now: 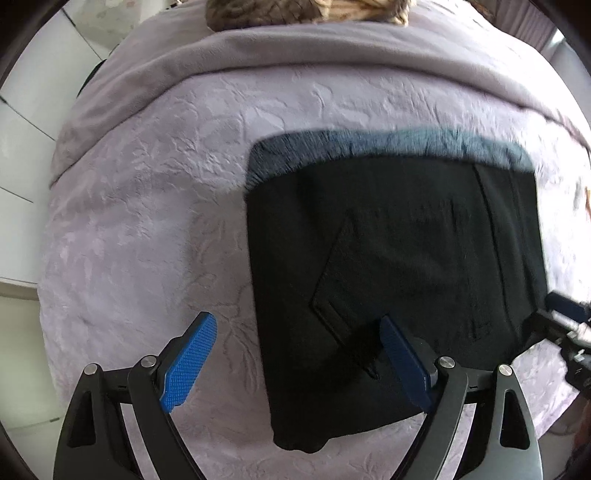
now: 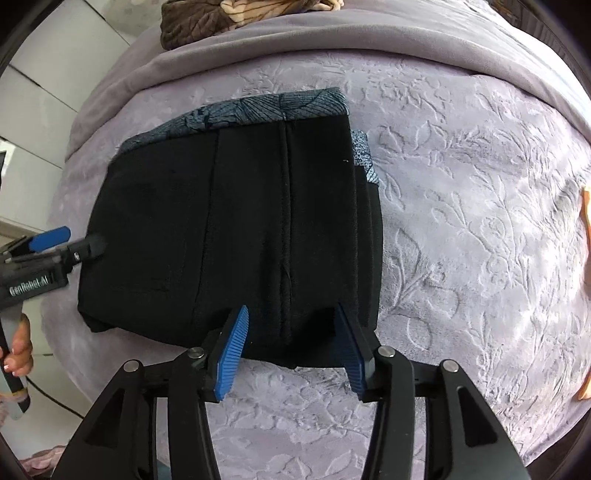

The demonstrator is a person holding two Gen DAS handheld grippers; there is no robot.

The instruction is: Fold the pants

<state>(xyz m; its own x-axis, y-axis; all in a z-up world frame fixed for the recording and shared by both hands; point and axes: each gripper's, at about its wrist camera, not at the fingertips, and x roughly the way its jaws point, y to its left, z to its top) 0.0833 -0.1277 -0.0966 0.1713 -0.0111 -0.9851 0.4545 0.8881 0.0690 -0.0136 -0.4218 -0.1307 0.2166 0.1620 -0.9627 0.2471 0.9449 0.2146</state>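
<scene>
Black pants (image 1: 399, 266) lie folded into a compact rectangle on the lilac bedspread (image 1: 147, 221), with a blue patterned lining showing along the far edge. They also show in the right wrist view (image 2: 229, 229). My left gripper (image 1: 295, 325) is open above the pants' near left edge, holding nothing. My right gripper (image 2: 291, 317) is open over the pants' near edge, holding nothing. The left gripper shows at the left of the right wrist view (image 2: 70, 243); the right gripper shows at the right edge of the left wrist view (image 1: 565, 317).
A grey blanket (image 1: 295, 51) is folded across the far part of the bed. A brown patterned cloth (image 2: 221, 22) lies at the far end. White cabinets (image 1: 22, 147) stand left of the bed. An orange object (image 2: 585, 214) lies at the right edge.
</scene>
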